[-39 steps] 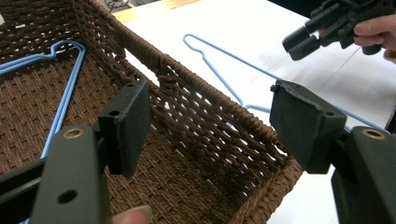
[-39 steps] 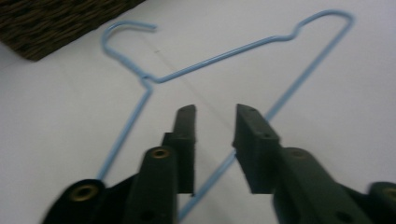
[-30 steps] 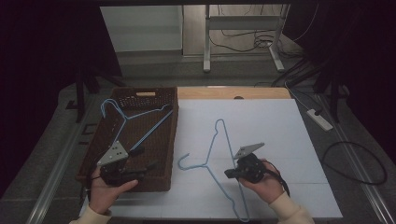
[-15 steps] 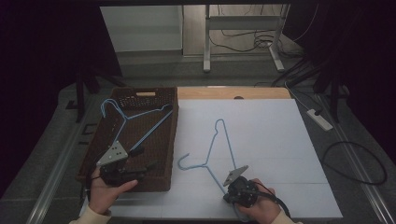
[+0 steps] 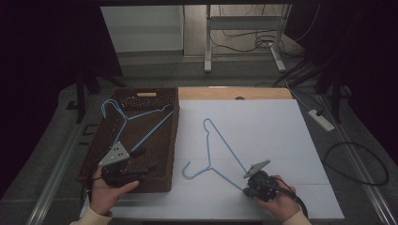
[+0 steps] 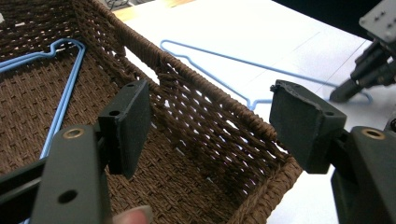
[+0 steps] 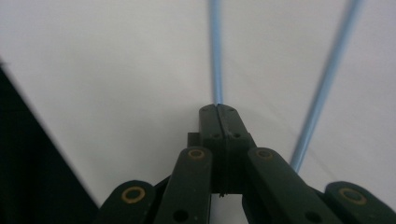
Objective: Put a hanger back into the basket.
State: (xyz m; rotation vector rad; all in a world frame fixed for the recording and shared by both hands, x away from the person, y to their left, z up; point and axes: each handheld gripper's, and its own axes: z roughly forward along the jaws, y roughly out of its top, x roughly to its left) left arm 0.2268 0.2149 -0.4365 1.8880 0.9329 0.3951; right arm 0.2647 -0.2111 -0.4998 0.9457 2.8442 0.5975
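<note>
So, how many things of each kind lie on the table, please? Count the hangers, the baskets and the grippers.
Blue hangers: 2, one in the basket, one on the white sheet
Wicker basket: 1
Grippers: 2, left gripper and right gripper
Total: 5
</note>
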